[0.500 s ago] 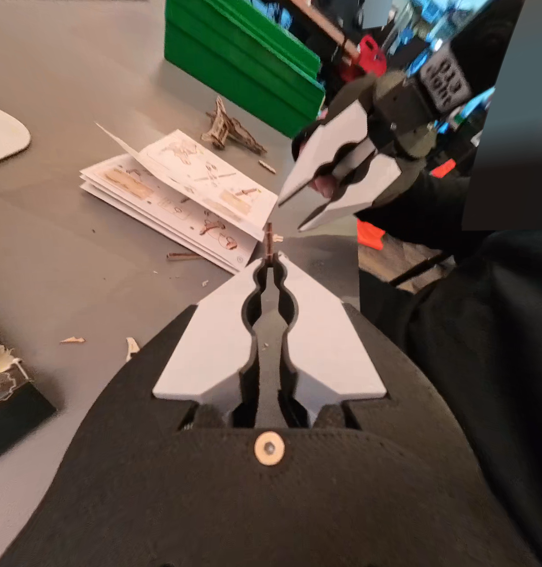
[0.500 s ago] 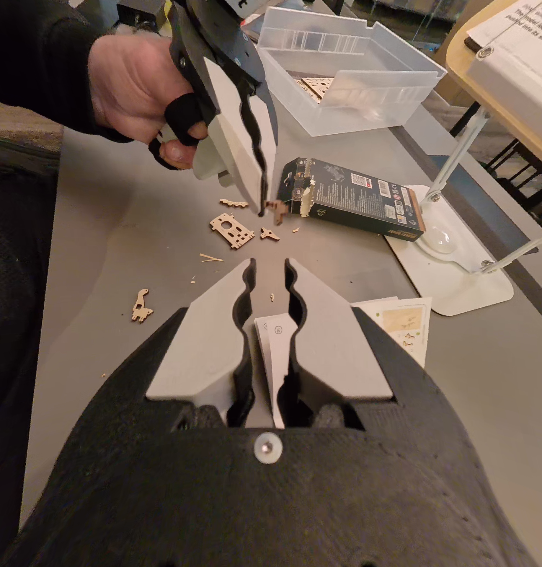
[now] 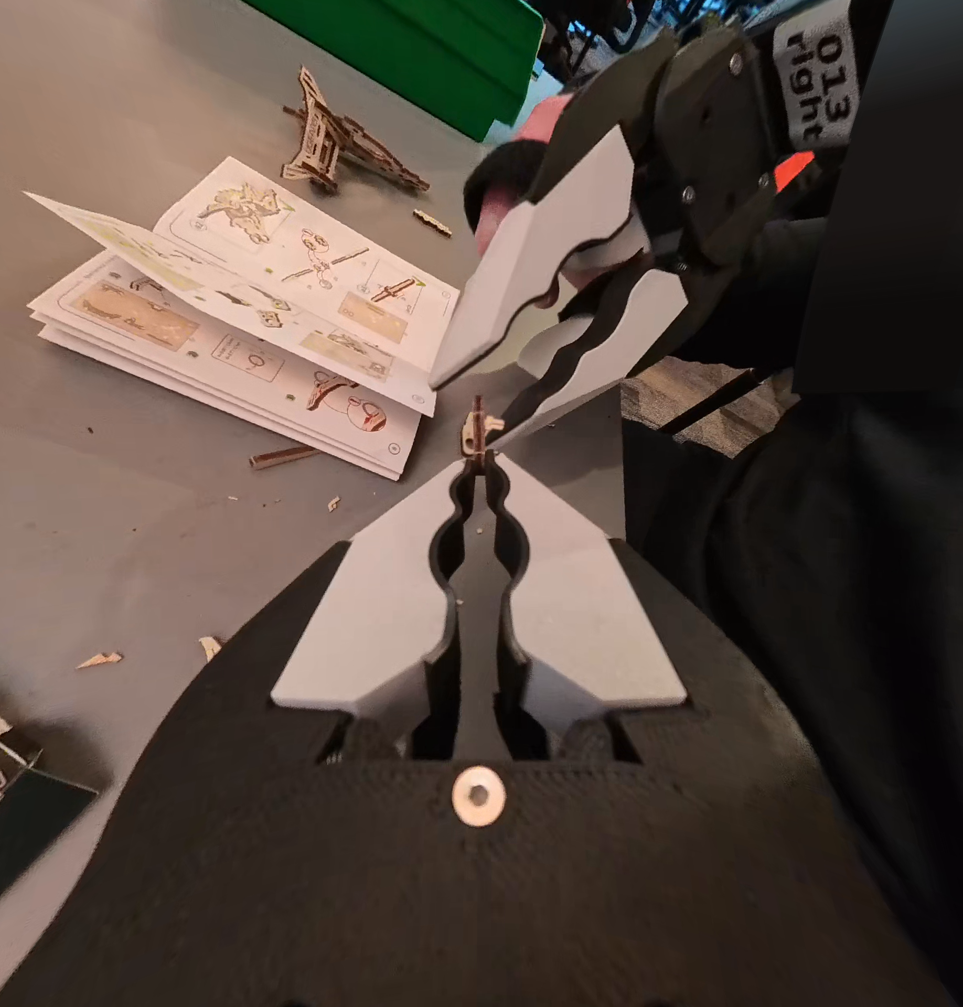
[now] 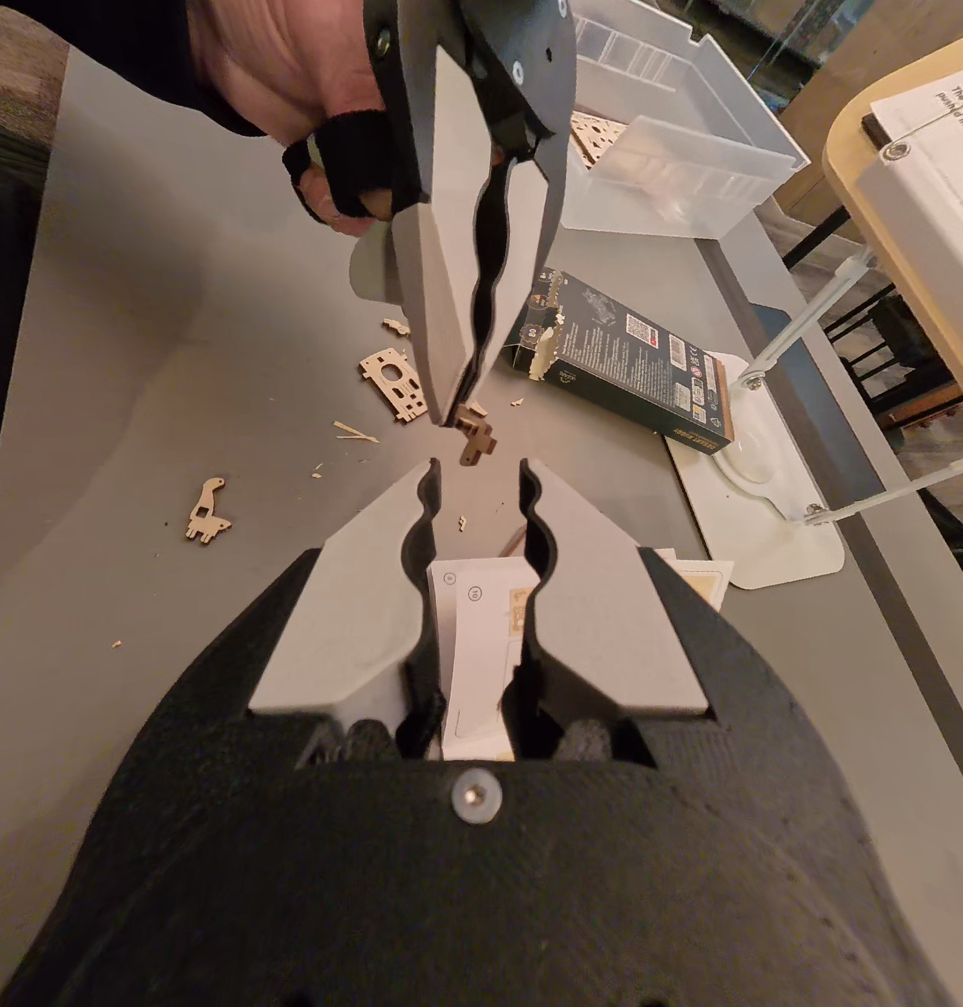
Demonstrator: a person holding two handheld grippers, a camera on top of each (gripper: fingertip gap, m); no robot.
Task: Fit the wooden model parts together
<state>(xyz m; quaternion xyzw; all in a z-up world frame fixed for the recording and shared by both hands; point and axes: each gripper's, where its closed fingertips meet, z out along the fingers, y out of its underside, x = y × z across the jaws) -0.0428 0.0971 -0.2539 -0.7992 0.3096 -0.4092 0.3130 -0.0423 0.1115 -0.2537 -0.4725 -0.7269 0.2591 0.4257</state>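
Right gripper (image 4: 476, 468), jaws still apart and empty, has closed in around the wooden piece (image 4: 475, 436) pinched by left gripper (image 3: 476, 463); mating imminent.

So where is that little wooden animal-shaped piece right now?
In the right wrist view the animal-shaped piece lies flat on the grey table, left of the open right gripper, below the holed wooden plate.

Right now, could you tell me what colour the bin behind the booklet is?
Green bin, clearest in the left wrist view.
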